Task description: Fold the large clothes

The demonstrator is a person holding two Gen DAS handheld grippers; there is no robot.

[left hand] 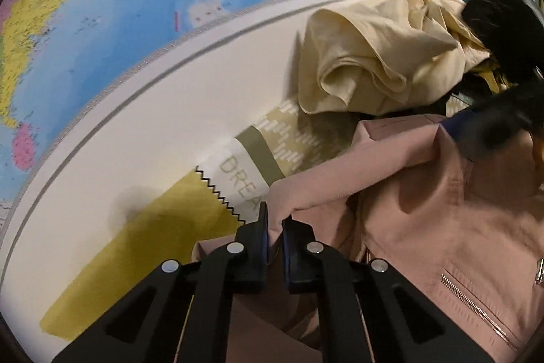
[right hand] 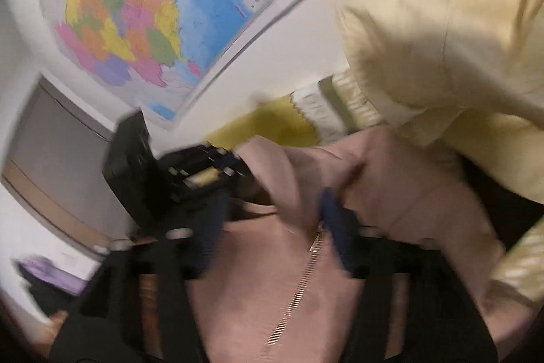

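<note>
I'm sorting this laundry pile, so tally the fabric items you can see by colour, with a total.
Pink: 1, the jacket
Cream: 1, the crumpled garment
Yellow-green and white: 1, the printed cloth beneath
Total: 3
More fabric behind the pile is too hidden to count.

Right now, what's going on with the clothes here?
A person with a gripper in each hand is working on a pink jacket spread on a bed. The left gripper is shut on a fold of the jacket's fabric. The right gripper is open over the jacket near its zipper, gripping nothing. A cream garment lies crumpled behind, not yet folded.
</note>
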